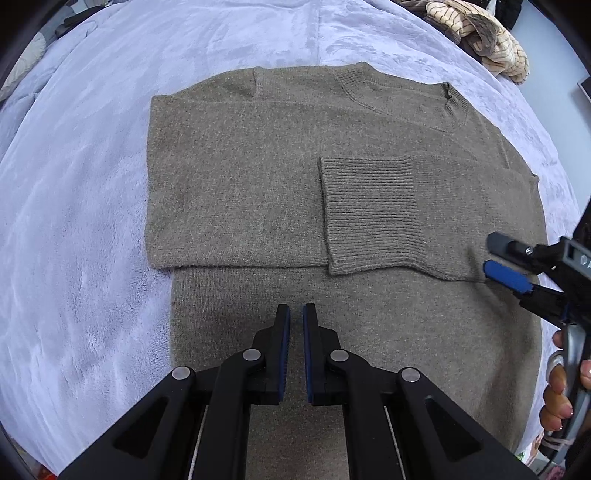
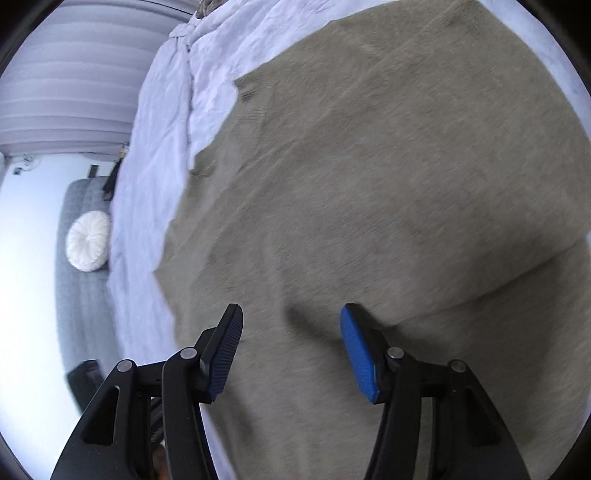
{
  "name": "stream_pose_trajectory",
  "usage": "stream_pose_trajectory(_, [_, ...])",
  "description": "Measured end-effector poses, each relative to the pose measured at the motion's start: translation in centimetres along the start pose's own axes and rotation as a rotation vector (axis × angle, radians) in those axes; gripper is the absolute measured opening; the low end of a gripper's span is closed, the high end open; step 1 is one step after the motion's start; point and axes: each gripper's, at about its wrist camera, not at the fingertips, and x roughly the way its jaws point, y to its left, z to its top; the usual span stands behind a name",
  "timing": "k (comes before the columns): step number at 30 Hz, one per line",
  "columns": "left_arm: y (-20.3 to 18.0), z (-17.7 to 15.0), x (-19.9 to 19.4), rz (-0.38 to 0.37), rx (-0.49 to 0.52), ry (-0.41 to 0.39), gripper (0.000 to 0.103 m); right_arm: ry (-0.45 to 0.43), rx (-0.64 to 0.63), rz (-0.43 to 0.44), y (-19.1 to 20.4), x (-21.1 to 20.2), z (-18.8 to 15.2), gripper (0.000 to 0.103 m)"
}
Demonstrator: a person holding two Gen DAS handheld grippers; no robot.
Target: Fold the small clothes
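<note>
Black left gripper [image 1: 296,314] with blue pads is hovering over the grey-brown knitted sweater [image 1: 258,184], jaws nearly touching, gripping nothing. That sweater is lying part-folded on the pale lavender plush blanket [image 1: 92,221]. Right gripper [image 2: 291,317] is standing half open, empty, above its edge.

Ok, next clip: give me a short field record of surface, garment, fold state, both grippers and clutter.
surface: pale blanket
garment: grey-brown sweater, lying flat
fold state: both sides folded in, ribbed cuff lying on top
left gripper: shut, empty, over the lower sweater
right gripper: open, nothing between its pads, near the folded sleeve
clutter: striped fabric at the far edge
</note>
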Motion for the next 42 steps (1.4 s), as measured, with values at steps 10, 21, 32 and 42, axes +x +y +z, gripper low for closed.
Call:
stream_pose_trajectory(10, [-1.9, 0.0, 0.0, -0.012, 0.010, -0.020, 0.029, 0.085, -0.099, 0.004, 0.2, -2.9, -1.3, 0.064])
stream_pose_trajectory(21, [-2.2, -0.7, -0.6, 0.029, 0.033, 0.015, 0.101, 0.079, -0.063, -0.001, -3.8, -7.5, -3.2, 0.079])
stream_pose_trajectory(32, [0.8, -10.9, -2.0, -0.046, 0.034, 0.165, 0.101, 0.253, -0.036, 0.023, -11.3, -12.7, -9.8, 0.079])
stream_pose_trajectory(42, [2.2, -20.1, -1.4, -0.236, -0.085, 0.366, 0.101, 0.396, 0.061, 0.065, -16.5, -13.9, -19.0, 0.079])
